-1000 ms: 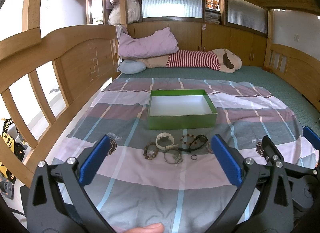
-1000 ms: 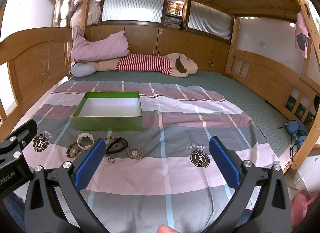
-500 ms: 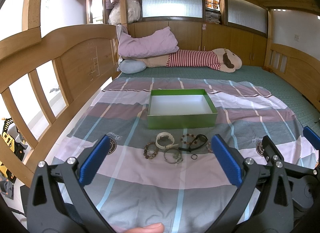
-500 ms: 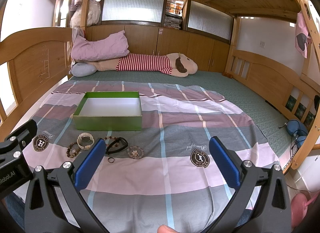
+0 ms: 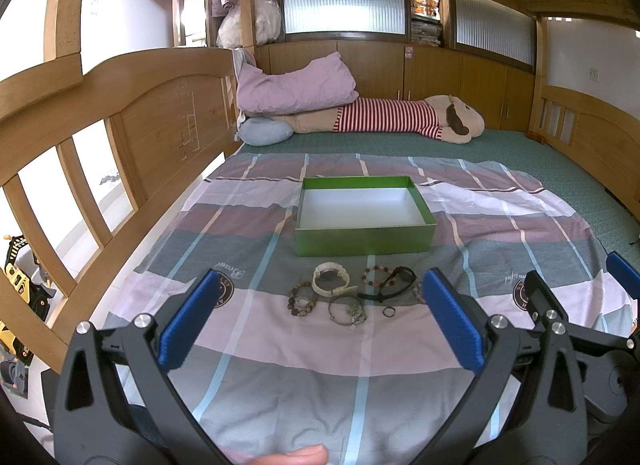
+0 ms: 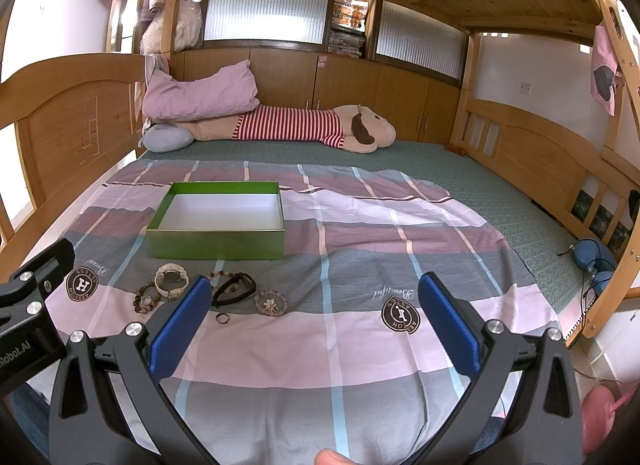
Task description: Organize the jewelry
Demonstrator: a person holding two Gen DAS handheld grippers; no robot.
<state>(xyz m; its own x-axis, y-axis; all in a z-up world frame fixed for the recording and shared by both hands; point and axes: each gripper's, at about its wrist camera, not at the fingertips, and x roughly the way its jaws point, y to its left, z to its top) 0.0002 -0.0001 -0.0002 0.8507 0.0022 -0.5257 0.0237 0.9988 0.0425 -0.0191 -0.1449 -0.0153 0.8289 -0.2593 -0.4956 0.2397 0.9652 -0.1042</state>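
An empty green box (image 5: 364, 239) (image 6: 216, 243) with a white inside sits on the striped bedspread. In front of it lies a cluster of jewelry: a white watch (image 5: 331, 278) (image 6: 171, 279), a brown bead bracelet (image 5: 301, 300) (image 6: 145, 300), a metal bangle (image 5: 347, 309), a black watch (image 5: 394, 283) (image 6: 235, 290), a small dark ring (image 5: 388, 311) (image 6: 222, 318) and a pale bead bracelet (image 6: 271, 302). My left gripper (image 5: 320, 321) is open, held short of the cluster. My right gripper (image 6: 314, 325) is open, with the jewelry by its left finger.
Wooden bed rails (image 5: 80, 137) (image 6: 540, 153) run along both sides. A purple pillow (image 5: 296, 85) and a striped plush toy (image 5: 400, 121) lie at the far end. The right gripper's body (image 5: 560, 325) shows in the left wrist view. A thumb (image 5: 298, 455) shows at the bottom edge.
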